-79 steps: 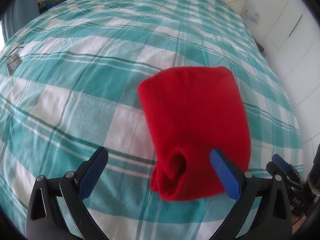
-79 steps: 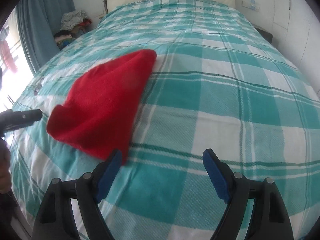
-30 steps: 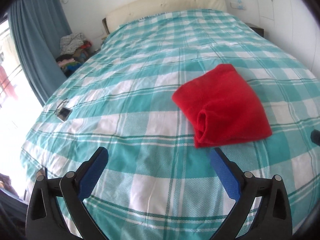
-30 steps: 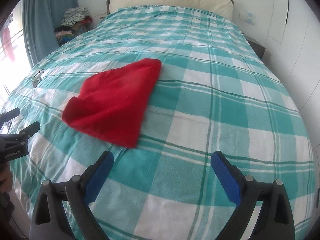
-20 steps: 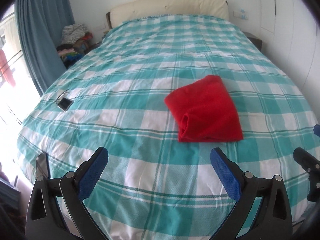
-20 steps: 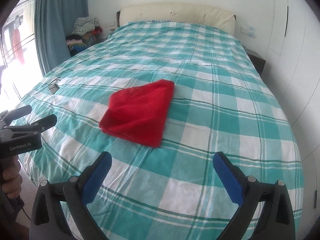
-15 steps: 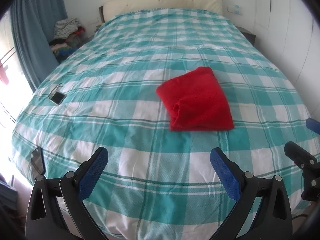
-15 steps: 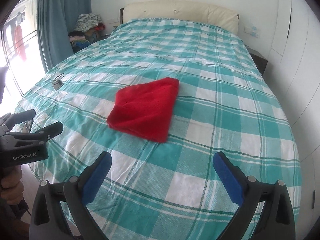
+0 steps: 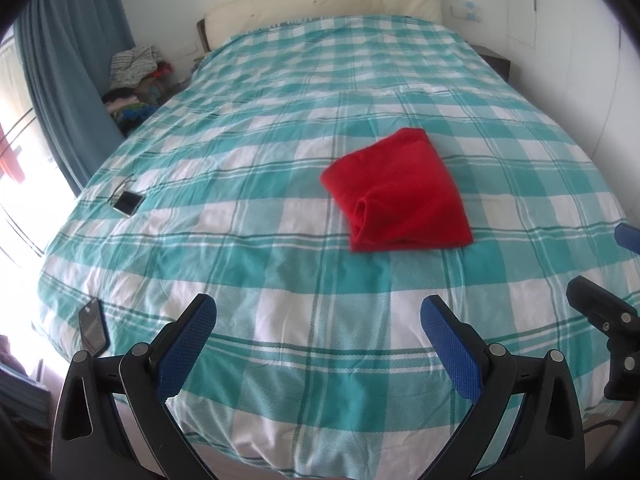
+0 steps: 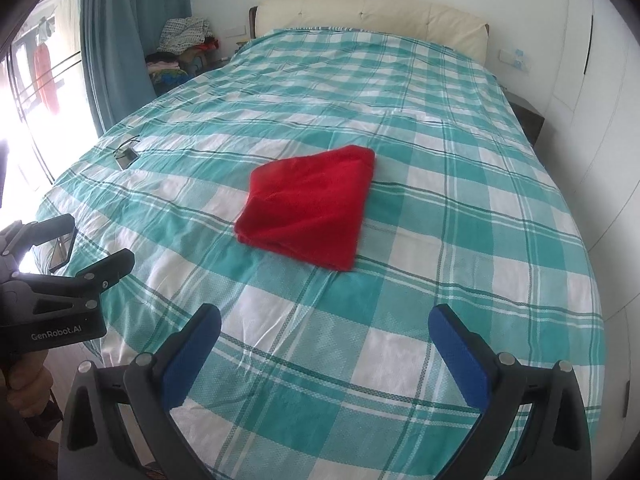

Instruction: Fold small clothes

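A folded red garment [image 9: 400, 194] [image 10: 310, 210] lies flat on the teal and white checked bed cover [image 9: 248, 184] [image 10: 460, 240], near the middle of the bed. My left gripper [image 9: 318, 334] is open and empty, hanging well back over the foot of the bed, clear of the garment. The right gripper [image 10: 324, 342] is open too and holds nothing, also pulled back over the bed's near edge. In the right wrist view the left gripper shows at the left edge, held by a hand [image 10: 24, 388].
A phone with a cable [image 9: 128, 202] [image 10: 126, 156] lies on the bed's left side, and a second dark phone [image 9: 94, 324] [image 10: 64, 250] rests near the front left corner. A pile of clothes [image 10: 180, 52] and blue curtains [image 10: 116, 40] stand left; white wardrobe doors [image 10: 600, 120] right.
Both grippers have drawn back from the red garment toward the foot of the bed, so it looks smaller and farther away. The garment stays folded where it lay.
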A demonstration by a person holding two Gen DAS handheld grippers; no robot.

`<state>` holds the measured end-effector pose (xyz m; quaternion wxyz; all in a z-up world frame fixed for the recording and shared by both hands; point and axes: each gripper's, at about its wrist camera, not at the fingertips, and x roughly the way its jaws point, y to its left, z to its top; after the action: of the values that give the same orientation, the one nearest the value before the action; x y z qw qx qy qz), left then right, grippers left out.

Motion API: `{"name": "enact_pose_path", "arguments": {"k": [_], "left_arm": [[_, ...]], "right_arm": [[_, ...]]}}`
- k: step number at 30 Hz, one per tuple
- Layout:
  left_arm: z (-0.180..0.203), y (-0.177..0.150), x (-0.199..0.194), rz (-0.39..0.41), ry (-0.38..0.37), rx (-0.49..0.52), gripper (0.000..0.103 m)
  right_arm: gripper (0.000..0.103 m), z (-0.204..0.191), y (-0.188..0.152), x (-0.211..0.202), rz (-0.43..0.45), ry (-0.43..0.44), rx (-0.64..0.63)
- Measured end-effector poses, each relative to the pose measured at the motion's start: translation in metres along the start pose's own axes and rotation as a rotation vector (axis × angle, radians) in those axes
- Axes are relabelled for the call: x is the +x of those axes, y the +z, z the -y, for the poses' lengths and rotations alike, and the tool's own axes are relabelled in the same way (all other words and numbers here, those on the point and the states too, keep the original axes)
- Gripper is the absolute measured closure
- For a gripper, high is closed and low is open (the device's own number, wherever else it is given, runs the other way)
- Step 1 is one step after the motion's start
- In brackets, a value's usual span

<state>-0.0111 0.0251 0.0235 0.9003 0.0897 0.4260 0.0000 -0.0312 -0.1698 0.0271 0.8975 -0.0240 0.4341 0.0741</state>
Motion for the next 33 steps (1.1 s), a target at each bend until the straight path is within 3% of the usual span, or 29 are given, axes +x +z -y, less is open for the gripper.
{"name": "enact_pose_path", "arguments": {"k": [12, 33], "left_arm": [[-0.0040, 0.0003, 0.0065, -0.044, -0.071, -0.032, 0.000], [-0.0040, 0.0068, 0.0027, -0.043, -0.068, -0.030, 0.000]], "right_arm": [[0.001, 0.0027, 0.0017, -0.0046, 0.000, 0.020, 0.032], [0.001, 0.0058, 0.0104, -0.0036, -0.003, -0.006, 0.023]]}}
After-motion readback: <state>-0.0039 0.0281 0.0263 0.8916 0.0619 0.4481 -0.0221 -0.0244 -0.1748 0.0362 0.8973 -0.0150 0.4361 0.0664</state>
